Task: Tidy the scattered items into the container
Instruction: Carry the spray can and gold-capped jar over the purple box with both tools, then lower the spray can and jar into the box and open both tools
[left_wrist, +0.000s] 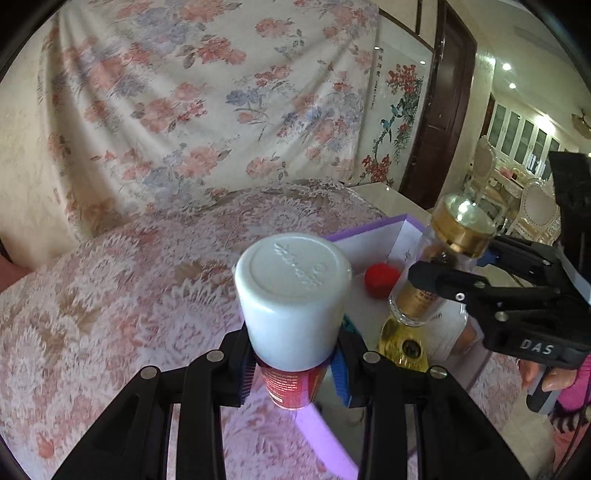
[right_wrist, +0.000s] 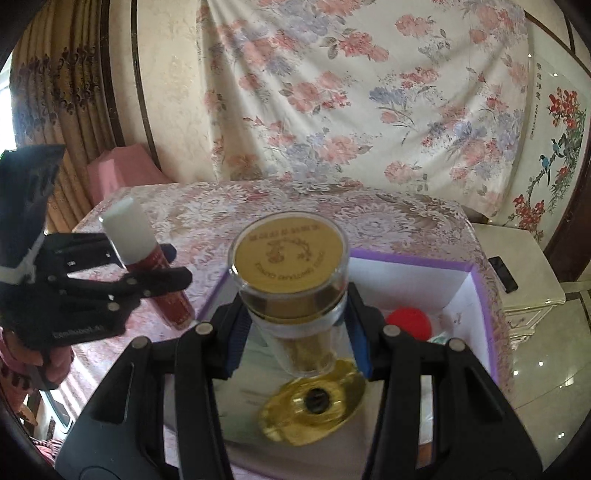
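The box (right_wrist: 476, 291), purple-rimmed and white inside, sits at the right end of the lace-covered tabletop (right_wrist: 295, 210), and everything now turns on which held thing is over it. The right gripper (right_wrist: 295, 332) is clamped on the neck of a glass bottle (right_wrist: 291, 321) with a gold cap; the bottle stands roughly upright, and its yellow base looks to hang above the box floor, inside the near wall. A red ball (right_wrist: 408, 323) already lies in the box toward its far right corner, just beside the bottle's path.

The left gripper (left_wrist: 295, 373) is closed around a red can (left_wrist: 291, 384) with a white cap, long axis upright and leaning slightly. From the right wrist view the can hangs over the cloth just outside the box's left wall, so it has yet to cross that edge.

To my eye the right hand is nearer: it need only lower and let go, minding the ball.
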